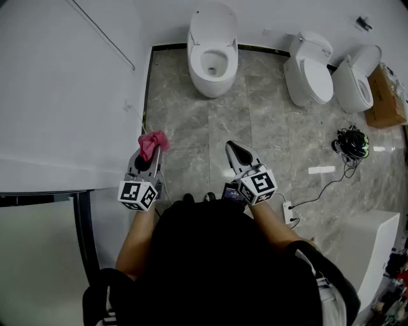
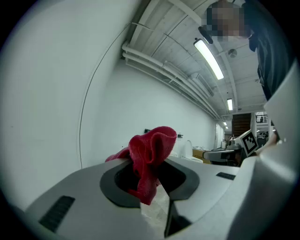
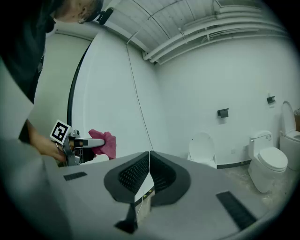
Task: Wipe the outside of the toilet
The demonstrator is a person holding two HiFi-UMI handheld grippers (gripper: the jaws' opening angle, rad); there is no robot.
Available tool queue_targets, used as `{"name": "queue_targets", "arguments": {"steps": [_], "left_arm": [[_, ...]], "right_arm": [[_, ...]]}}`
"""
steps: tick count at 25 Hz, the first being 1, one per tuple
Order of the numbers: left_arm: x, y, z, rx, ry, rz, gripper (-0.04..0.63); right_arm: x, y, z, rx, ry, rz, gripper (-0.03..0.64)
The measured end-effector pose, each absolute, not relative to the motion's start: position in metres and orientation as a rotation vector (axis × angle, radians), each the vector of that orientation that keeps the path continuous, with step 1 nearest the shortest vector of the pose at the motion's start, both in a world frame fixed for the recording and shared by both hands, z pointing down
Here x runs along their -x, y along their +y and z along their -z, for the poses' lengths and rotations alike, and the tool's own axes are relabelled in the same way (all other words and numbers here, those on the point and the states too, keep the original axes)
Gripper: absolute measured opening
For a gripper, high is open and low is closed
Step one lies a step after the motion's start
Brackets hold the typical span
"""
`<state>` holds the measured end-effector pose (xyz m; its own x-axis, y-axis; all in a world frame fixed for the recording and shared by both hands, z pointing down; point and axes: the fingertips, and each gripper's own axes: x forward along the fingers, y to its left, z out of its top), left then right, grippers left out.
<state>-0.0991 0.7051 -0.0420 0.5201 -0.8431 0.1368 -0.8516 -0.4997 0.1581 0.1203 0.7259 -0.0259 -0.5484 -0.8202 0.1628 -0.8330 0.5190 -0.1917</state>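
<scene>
Nearest, the left gripper [image 1: 150, 160] has its fingers clenched on the red cloth [image 1: 153, 142], which looks soft and light. The right gripper [image 1: 234, 153] is closed on nothing. Far ahead on the floor [image 1: 191, 127] stands the toilet [image 1: 210, 83], probably hard, glossy and slippery.

Both forearms [image 1: 136, 237] extend forward. The left tongs [image 1: 151, 155] point to 12 o'clock, clamped on a red cloth [image 1: 153, 141]. The right tongs [image 1: 231, 147] point to perhaps 11 o'clock, pressed together and empty.

Toilet [image 1: 213, 54] ahead against the wall [image 1: 287, 19] (cloth [image 1: 153, 141] in left tool [image 1: 150, 154]).
</scene>
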Motion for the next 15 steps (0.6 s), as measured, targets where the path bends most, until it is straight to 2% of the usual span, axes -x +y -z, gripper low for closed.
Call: {"name": "queue_targets", "arguments": {"steps": [8, 15], "left_arm": [[0.089, 0.702, 0.036, -2.532, -1.471, -0.056, 0.107], [0.089, 0.692, 0.034, -2.532, -1.427, -0.033, 0.107]], "right_arm": [[-0.131, 0.716, 0.026, -1.461, -2.722, -0.341, 0.034], [-0.145, 0.705, 0.013, -1.48, -2.748, -0.457, 0.034]]}}
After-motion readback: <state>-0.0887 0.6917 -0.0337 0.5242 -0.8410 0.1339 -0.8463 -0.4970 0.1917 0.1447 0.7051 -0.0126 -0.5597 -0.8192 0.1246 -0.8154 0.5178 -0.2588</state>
